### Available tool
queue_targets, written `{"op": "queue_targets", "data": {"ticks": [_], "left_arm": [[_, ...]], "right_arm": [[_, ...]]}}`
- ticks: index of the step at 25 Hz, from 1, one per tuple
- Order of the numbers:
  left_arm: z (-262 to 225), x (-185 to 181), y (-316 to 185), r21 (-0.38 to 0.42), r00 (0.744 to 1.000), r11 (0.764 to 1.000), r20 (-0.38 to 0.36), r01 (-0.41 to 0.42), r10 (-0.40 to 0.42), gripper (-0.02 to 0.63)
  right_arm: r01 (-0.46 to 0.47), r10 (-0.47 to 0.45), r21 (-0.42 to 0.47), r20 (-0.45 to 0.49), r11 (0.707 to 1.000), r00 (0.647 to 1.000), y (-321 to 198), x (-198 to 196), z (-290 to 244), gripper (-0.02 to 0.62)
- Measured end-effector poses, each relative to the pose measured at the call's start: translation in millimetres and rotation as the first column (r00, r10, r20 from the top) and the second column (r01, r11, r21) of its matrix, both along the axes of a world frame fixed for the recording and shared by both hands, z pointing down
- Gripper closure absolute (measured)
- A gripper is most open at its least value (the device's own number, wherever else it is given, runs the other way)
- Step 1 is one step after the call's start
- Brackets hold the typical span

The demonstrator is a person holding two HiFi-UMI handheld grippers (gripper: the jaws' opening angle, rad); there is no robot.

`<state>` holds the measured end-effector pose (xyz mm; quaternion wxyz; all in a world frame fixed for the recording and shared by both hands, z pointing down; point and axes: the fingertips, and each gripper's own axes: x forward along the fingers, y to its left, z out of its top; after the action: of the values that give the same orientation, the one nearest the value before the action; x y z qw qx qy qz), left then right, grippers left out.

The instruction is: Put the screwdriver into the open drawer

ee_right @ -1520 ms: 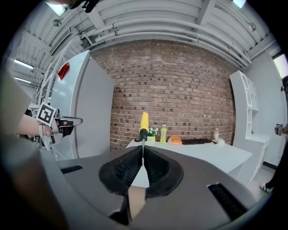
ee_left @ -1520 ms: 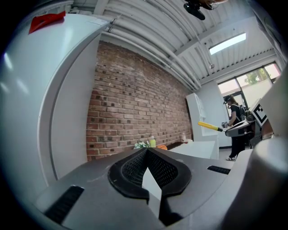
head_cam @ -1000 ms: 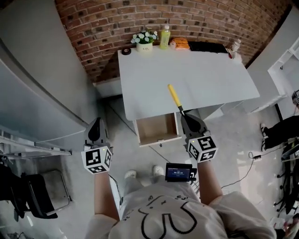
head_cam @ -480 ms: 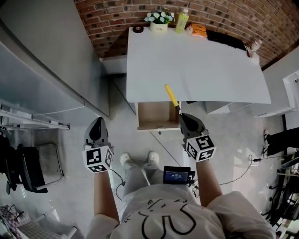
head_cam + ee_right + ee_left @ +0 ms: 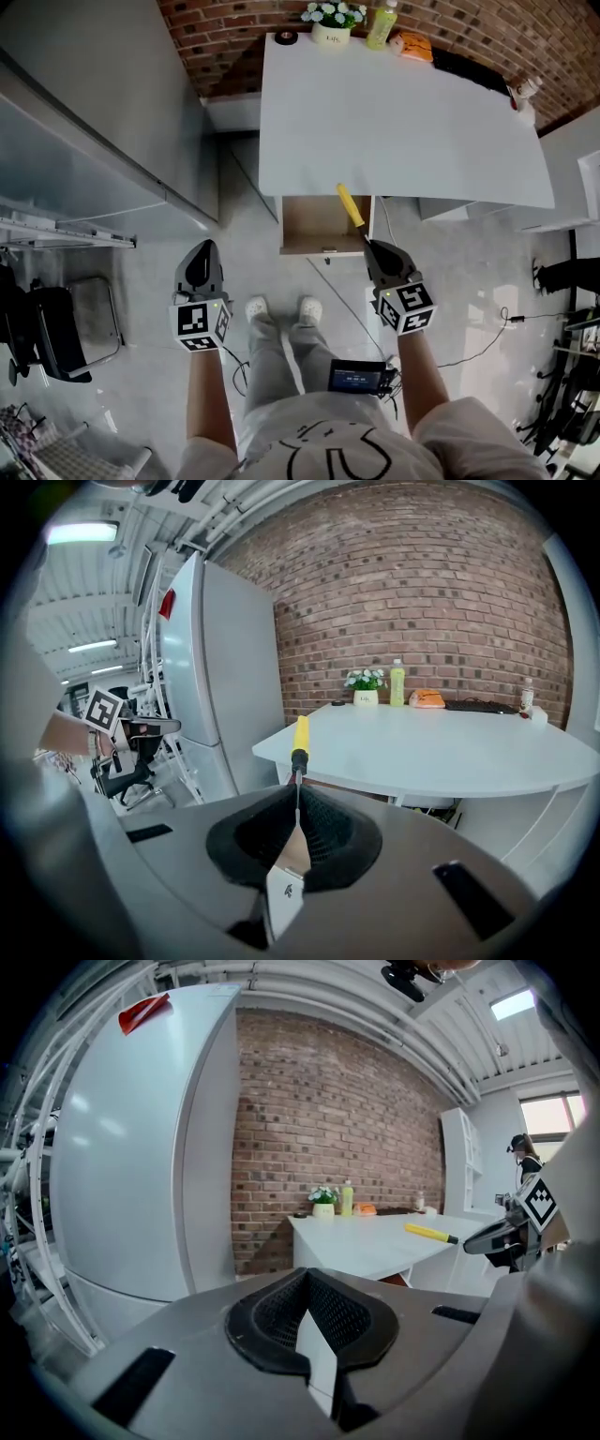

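Right gripper [image 5: 373, 246]: jaws clamped on the thin metal shaft of the screwdriver [image 5: 349, 203]. The handle is smooth yellow and round, with a black collar, and points forward. From the head view it shows over the right side of the open drawer [image 5: 307, 223], near the table's front edge, held in the air.

Drawer: pale wood inside, white front, set under a matt white table [image 5: 403, 122].

Left gripper [image 5: 199, 251]: off to the left over the grey floor, ribbed black pads pressed together with nothing between them.

Each gripper carries a cube of black-and-white square markers.

Back of the table, against a red brick wall [image 5: 234, 37]: a white pot of flowers [image 5: 330, 21] — lettering too small to read — and a yellow-green bottle [image 5: 382, 23].

A tall grey fridge [image 5: 141, 1147] with rounded edges stands left of the table, a red tag near its top.
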<state>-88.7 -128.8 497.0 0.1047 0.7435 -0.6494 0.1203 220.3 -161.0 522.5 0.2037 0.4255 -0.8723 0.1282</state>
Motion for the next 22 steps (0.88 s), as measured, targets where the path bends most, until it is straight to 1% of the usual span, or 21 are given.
{"op": "queue_targets", "data": {"ticks": [4, 9, 14, 22], "left_arm": [[20, -5, 2, -0.027, 1.000, 1.000, -0.016, -0.011, 0.011, 0.594], [47, -14, 0, -0.064, 0.999, 0.998, -0.025, -0.027, 0.025, 0.594], [80, -33, -8, -0.091, 0.998, 0.996, -0.057, 0.005, -0.010, 0.594], [129, -40, -20, -0.126, 0.997, 0.992, -0.071, -0.020, 0.011, 0.594]], "right_arm": [[0.006, -0.007, -0.035, -0.015, 0.999, 1.000, 8, -8, 23, 0.570], [0.037, -0.041, -0.078, -0.041, 0.996, 0.998, 12, -26, 54, 0.570], [0.066, -0.073, -0.101, -0.066, 0.993, 0.995, 2, -46, 85, 0.569], [0.074, -0.091, -0.152, -0.105, 0.986, 0.990, -19, -58, 141, 0.569]]}}
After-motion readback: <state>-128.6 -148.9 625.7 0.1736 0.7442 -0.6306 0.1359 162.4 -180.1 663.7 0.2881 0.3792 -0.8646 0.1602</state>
